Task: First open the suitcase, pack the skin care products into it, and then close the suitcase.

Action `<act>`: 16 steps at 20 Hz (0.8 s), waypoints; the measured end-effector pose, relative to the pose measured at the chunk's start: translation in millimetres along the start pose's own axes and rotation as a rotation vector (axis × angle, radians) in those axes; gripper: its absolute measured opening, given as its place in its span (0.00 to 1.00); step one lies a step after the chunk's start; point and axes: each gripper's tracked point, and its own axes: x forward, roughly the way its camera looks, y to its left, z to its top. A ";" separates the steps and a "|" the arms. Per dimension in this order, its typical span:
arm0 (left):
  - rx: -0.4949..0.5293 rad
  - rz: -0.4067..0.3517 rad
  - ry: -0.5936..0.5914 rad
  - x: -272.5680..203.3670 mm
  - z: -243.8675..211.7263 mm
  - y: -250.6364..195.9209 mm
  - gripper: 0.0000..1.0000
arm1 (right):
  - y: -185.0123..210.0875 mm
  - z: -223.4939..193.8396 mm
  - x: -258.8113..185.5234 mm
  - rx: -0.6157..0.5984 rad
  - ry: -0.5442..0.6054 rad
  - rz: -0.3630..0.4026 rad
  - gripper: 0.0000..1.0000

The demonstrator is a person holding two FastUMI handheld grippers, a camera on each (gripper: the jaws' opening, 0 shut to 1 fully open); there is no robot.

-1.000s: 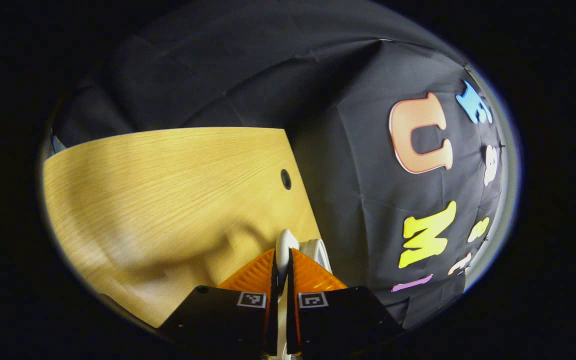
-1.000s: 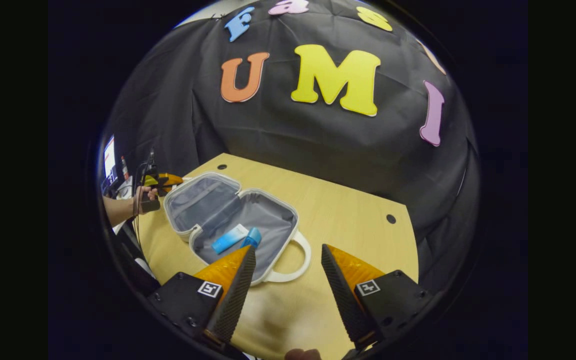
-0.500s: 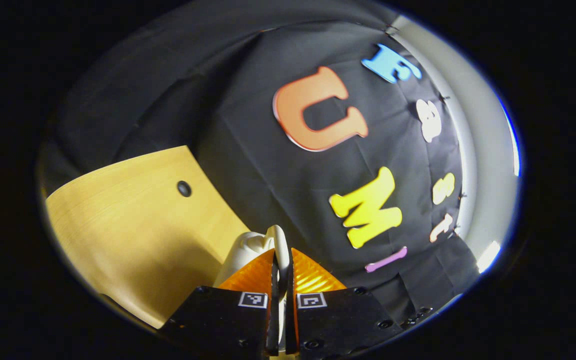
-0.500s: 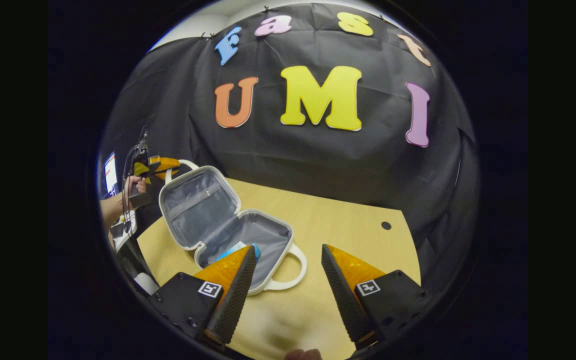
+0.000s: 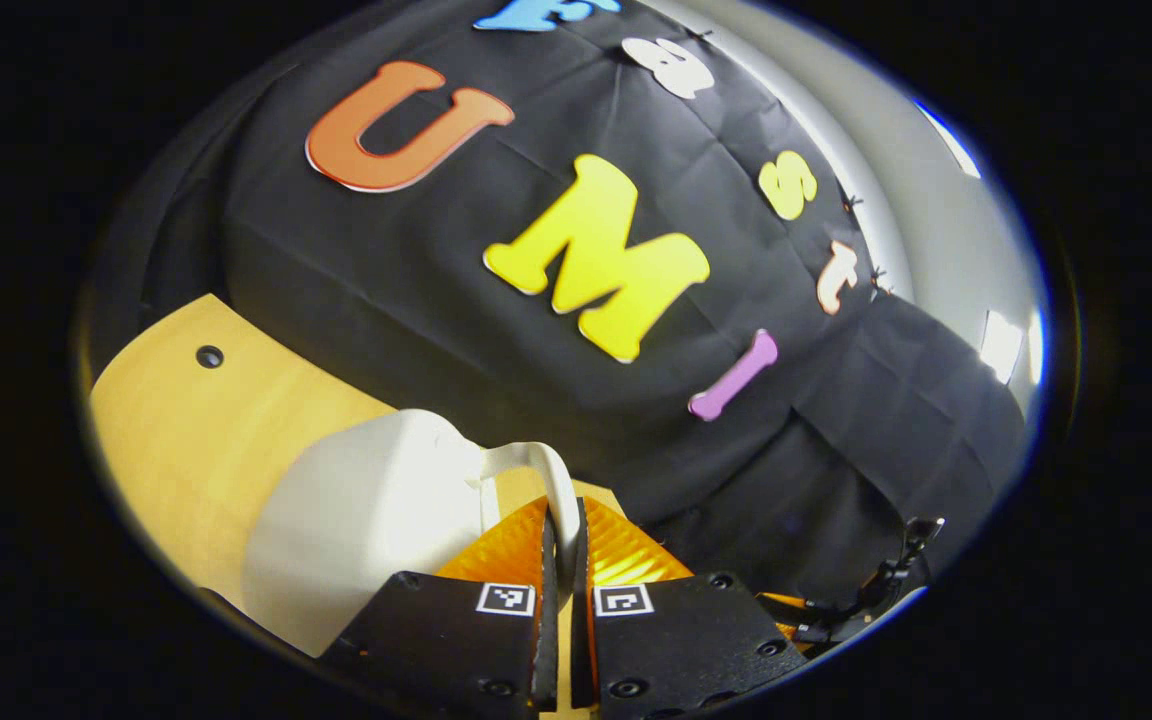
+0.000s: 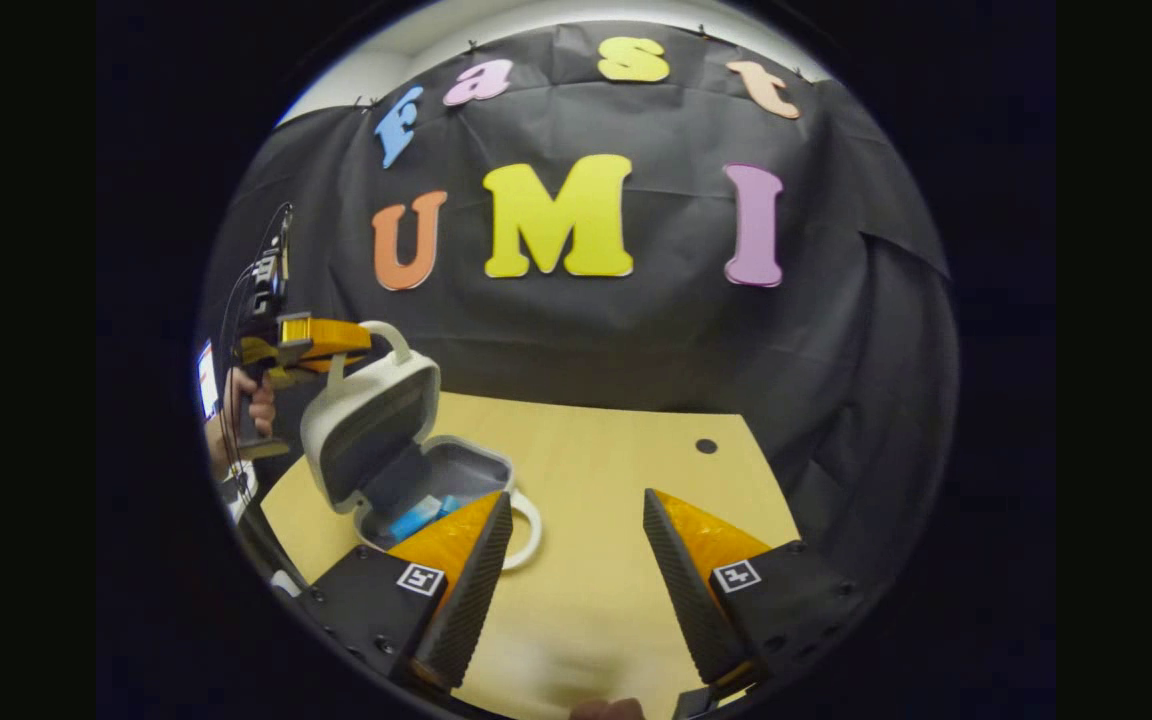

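Suitcase [image 6: 376, 430] half-raised lid, handle [image 5: 556, 490] pinched in left tongs [image 5: 564, 530], right tongs [image 6: 576, 530] wide apart (holding nothing)

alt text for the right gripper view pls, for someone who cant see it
A white suitcase sits half closed on a wooden table, its lid handle pinched by the left gripper, which a hand holds. Blue skin care products lie inside. The right gripper is open in the foreground.

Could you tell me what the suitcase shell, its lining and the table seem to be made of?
The suitcase shell looks like hard moulded plastic, off-white and smooth with a soft sheen. Its lining seems a grey woven fabric, matte. The table looks like light wood or a wood-look laminate: faint grain lines, even satin surface.
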 end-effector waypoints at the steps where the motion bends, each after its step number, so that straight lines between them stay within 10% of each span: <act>1: 0.026 -0.002 0.022 11.4 -13.9 -1.2 0.08 | -11.7 -0.4 -3.3 0.005 -0.004 -0.022 0.79; 16: 0.363 0.139 0.373 85.5 -184.4 17.5 0.08 | -104.0 -11.9 -28.7 -0.002 0.039 -0.147 0.79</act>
